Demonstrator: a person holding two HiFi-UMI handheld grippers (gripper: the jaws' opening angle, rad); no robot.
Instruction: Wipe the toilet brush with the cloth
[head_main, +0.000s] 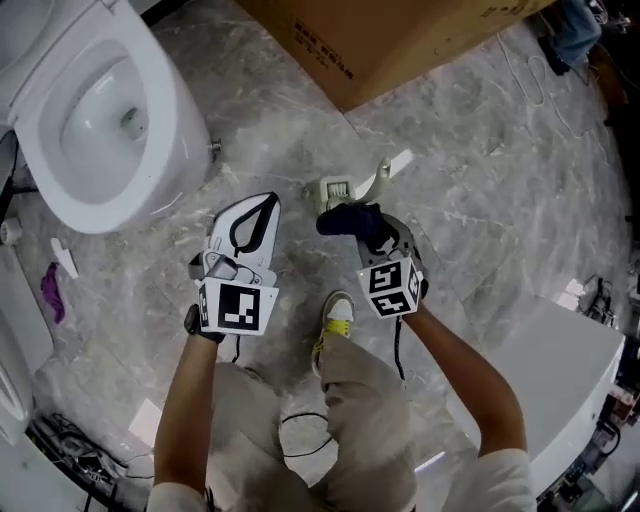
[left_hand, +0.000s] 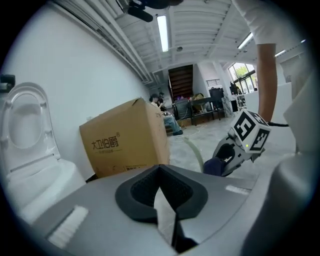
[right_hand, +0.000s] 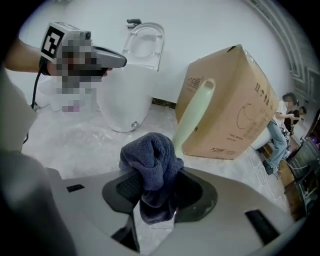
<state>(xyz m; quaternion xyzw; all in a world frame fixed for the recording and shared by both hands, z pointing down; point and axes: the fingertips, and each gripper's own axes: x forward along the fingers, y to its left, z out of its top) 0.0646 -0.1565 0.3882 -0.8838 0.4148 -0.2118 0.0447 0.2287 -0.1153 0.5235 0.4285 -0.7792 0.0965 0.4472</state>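
Note:
The toilet brush has a pale green handle (head_main: 383, 176) and stands on the floor in a white base (head_main: 337, 188). My right gripper (head_main: 374, 234) is shut on a dark blue cloth (head_main: 349, 219), just in front of that base. In the right gripper view the cloth (right_hand: 152, 165) bunches up out of the jaws of the right gripper (right_hand: 160, 187), and the handle (right_hand: 192, 115) rises right behind it; I cannot tell whether they touch. My left gripper (head_main: 266, 203) hovers to the left, jaws together and holding nothing. The left gripper view shows the handle (left_hand: 195, 151) beside the cloth (left_hand: 214, 165).
A white toilet (head_main: 95, 110) with its seat up stands at the far left. A large cardboard box (head_main: 390, 35) sits behind the brush. A white fixture (head_main: 560, 380) is at the right. The person's foot in a yellow-laced shoe (head_main: 337, 312) rests between the grippers on the marble floor.

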